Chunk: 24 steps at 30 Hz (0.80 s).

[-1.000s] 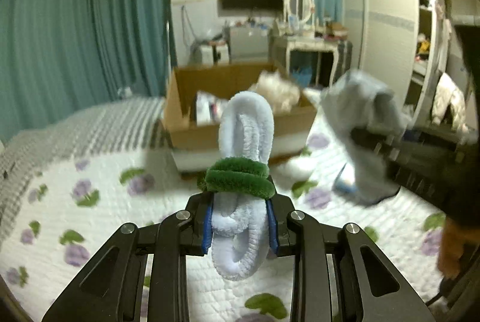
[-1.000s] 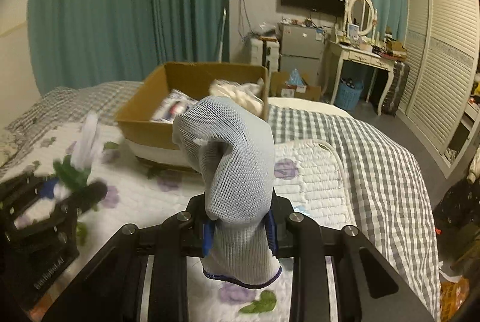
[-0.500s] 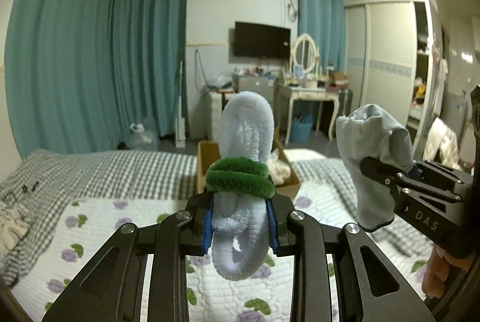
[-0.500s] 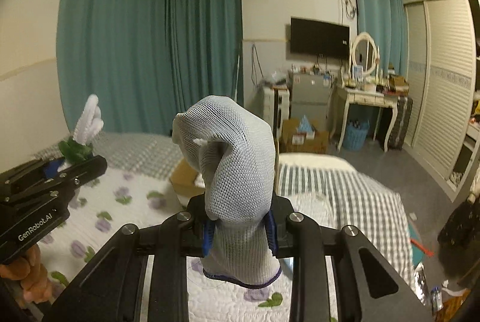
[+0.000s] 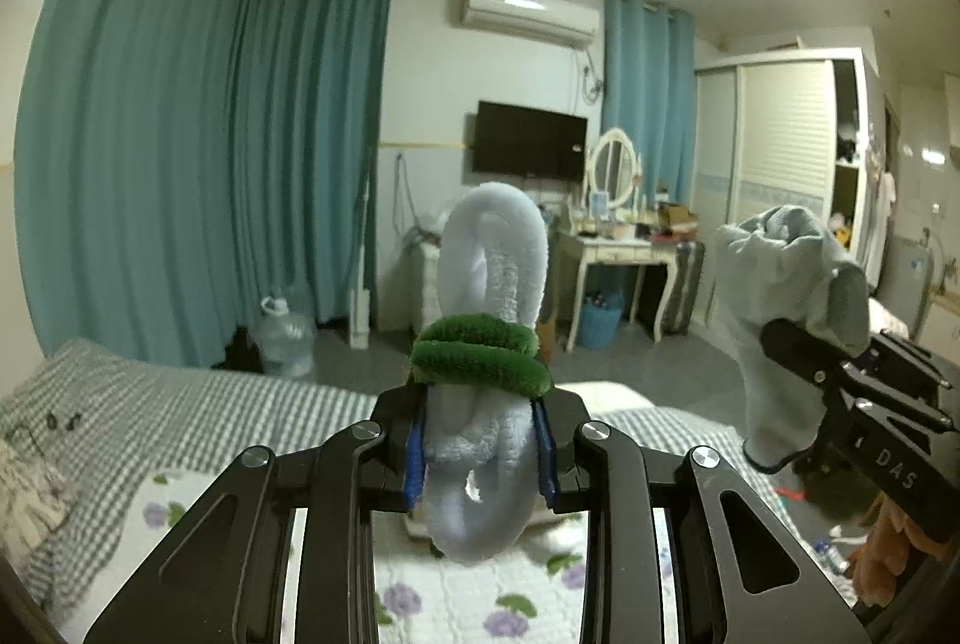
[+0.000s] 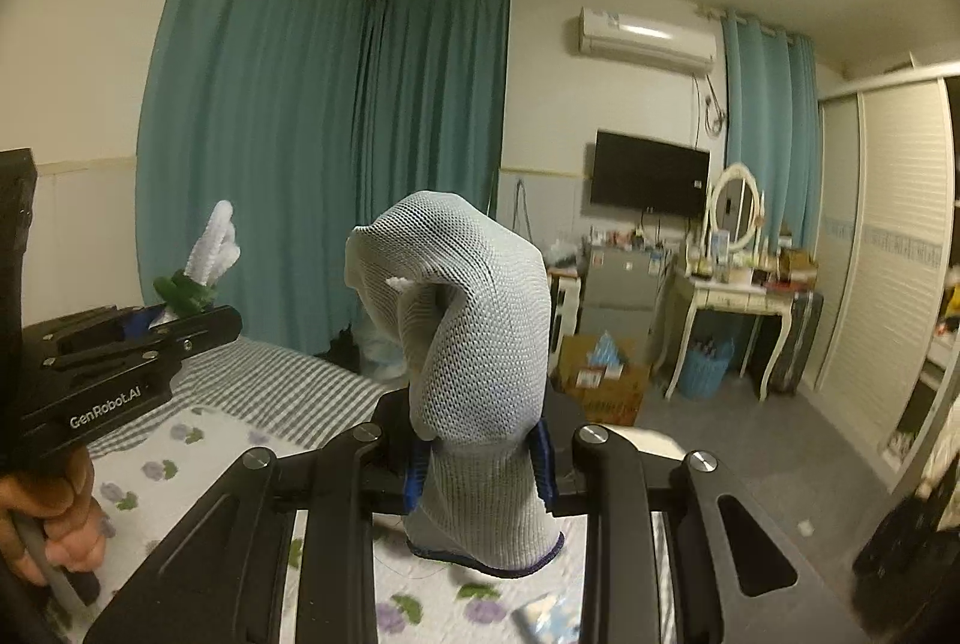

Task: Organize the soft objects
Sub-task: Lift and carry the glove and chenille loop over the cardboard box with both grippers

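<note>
Between left jaws: chenille bundle; between right jaws: grey glove.

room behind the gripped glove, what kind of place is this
Most likely a home bedroom: a bed with a checked sheet and floral quilt sits below, a white dressing table with an oval mirror stands by the far wall, and a louvred wardrobe fills the right side.

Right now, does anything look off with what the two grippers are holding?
Both grips look firm. One oddity: the white plush loop in the left gripper has a small hole near its lower end. The grey knit glove in the right gripper is bunched but looks intact.
</note>
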Each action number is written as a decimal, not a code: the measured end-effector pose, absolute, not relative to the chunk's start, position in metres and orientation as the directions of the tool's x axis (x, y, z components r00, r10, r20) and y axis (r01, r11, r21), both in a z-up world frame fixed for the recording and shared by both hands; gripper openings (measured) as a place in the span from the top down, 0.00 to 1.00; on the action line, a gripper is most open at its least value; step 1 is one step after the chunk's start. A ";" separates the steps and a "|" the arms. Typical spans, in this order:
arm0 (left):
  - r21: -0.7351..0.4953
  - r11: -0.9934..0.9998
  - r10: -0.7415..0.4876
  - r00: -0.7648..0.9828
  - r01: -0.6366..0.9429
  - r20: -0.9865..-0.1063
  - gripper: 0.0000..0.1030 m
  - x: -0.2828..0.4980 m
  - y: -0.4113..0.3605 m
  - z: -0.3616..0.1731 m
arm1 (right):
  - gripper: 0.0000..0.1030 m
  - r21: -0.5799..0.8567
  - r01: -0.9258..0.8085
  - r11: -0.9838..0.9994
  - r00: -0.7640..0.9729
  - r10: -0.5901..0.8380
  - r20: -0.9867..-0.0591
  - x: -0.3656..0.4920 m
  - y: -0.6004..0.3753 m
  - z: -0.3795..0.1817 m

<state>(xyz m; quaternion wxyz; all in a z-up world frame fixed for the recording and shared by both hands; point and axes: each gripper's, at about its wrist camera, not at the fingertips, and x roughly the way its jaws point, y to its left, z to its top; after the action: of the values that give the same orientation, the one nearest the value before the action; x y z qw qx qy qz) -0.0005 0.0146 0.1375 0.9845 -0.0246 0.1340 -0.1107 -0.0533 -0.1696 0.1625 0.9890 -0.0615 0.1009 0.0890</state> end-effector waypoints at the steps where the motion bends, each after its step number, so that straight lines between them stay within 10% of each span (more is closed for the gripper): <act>1: -0.076 0.974 -0.226 0.941 0.214 -0.252 0.73 0.007 0.014 0.140 | 0.74 -0.103 -0.190 0.976 0.964 0.166 -0.206 -0.049 -0.170 0.166; 16: -0.111 0.972 -0.228 0.939 0.206 -0.258 0.73 0.101 0.010 0.106 | 0.73 -0.066 -0.239 0.969 0.954 0.222 -0.200 0.055 -0.166 0.130; 24: -0.119 0.965 -0.261 0.879 0.232 -0.399 0.73 0.171 0.001 0.031 | 0.73 -0.083 -0.217 0.973 0.937 0.183 -0.298 0.134 -0.162 0.061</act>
<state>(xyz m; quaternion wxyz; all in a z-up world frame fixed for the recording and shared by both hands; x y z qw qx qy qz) 0.1707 0.0006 0.0309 0.9687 -0.0340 0.2105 -0.1271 0.1341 -0.1619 0.0611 0.9824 -0.0575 0.1459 0.1019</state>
